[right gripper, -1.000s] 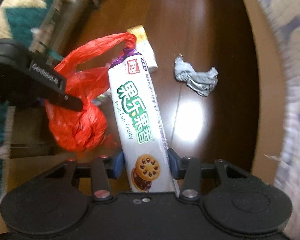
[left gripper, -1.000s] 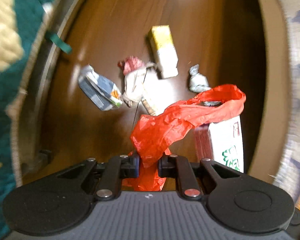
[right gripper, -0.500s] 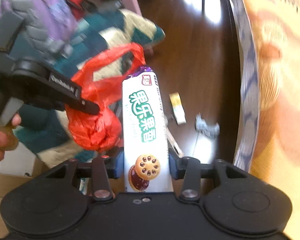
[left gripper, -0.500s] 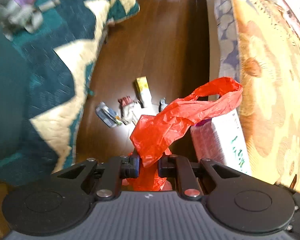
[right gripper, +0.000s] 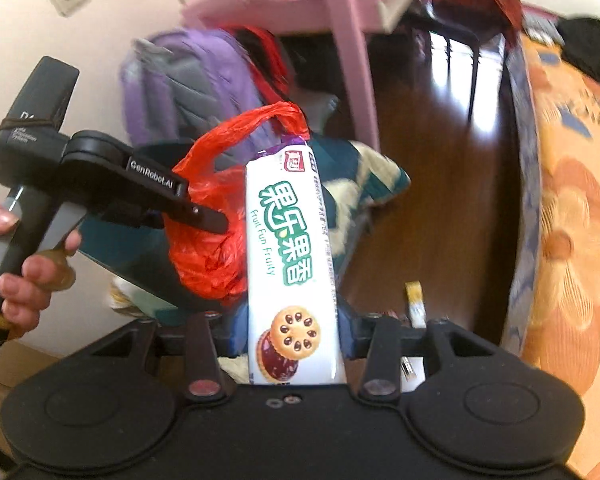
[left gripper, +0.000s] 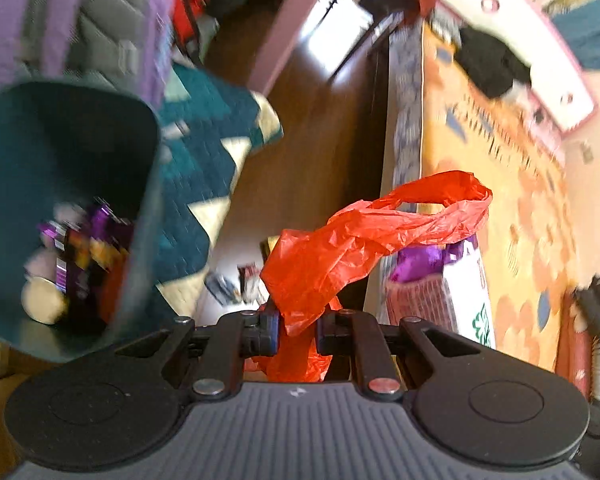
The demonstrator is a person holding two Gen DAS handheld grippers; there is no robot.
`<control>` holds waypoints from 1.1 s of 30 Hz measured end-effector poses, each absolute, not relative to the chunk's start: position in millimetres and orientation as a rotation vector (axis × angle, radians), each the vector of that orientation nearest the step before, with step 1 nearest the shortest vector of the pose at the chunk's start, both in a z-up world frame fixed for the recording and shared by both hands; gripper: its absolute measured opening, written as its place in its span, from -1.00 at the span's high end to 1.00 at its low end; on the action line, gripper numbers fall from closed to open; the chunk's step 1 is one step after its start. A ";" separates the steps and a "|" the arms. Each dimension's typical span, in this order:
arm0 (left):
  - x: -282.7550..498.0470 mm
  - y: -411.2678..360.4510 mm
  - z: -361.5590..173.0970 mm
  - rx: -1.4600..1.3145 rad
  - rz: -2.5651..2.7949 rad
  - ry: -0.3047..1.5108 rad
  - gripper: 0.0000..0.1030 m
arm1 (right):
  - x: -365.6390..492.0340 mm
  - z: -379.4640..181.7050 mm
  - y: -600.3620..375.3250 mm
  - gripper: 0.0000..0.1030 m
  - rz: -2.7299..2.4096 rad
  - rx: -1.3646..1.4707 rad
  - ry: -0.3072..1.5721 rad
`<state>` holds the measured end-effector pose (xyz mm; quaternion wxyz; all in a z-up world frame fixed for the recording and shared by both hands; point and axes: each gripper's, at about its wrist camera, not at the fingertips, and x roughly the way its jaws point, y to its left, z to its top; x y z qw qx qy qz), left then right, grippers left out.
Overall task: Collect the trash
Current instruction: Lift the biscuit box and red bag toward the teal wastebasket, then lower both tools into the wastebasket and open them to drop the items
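- The left gripper [left gripper: 296,330] is pinching a crumpled red plastic bag [left gripper: 340,252]; its jaws are nearly together with the thin plastic squeezed between them; the bag bunches below the jaws and one handle loop arches above and to the right of them
- In the right wrist view the same left gripper [right gripper: 208,216] reaches in from the left, held by a hand [right gripper: 24,276]; the red plastic bag [right gripper: 212,240] hangs from its tip, touching the left side of the biscuit pack
- The right gripper [right gripper: 290,332] is clamped on a long white biscuit pack [right gripper: 290,248] with green lettering and a picture of a biscuit; the jaws press on its lower end from both sides and the pack points straight out along them; its purple crimped top touches the bag's handle loop
- In the left wrist view the biscuit pack [left gripper: 452,292] shows just right of the red bag, partly behind it
- A dark teal bin [left gripper: 132,208] sits left of the red bag, mouth towards the camera; blurred purple and yellow wrappers [left gripper: 80,248] lie inside it
- On the dark wooden floor [left gripper: 320,128] beyond the bag lie small scraps of litter [left gripper: 236,284], too blurred to identify; a yellow and white carton [right gripper: 416,304] lies on the floor right of the biscuit pack
- A teal and cream quilt [left gripper: 204,168] lies between bin and floor; an orange floral bedcover [right gripper: 572,240] is far right of the pack
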<state>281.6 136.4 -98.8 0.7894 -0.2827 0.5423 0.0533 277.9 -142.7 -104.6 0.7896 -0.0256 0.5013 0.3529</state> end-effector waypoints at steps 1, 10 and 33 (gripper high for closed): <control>277.2 146.0 -88.6 -0.615 0.123 1.147 0.71 | 276.6 -95.5 -136.7 0.17 0.773 -0.056 1.068; 233.8 235.4 -24.6 -0.613 0.243 1.020 0.70 | 277.0 -40.7 -62.8 0.17 0.864 -0.100 0.967; 241.2 330.4 -126.9 -0.416 0.422 1.269 0.70 | 294.8 -143.1 155.3 0.17 0.831 -0.369 1.269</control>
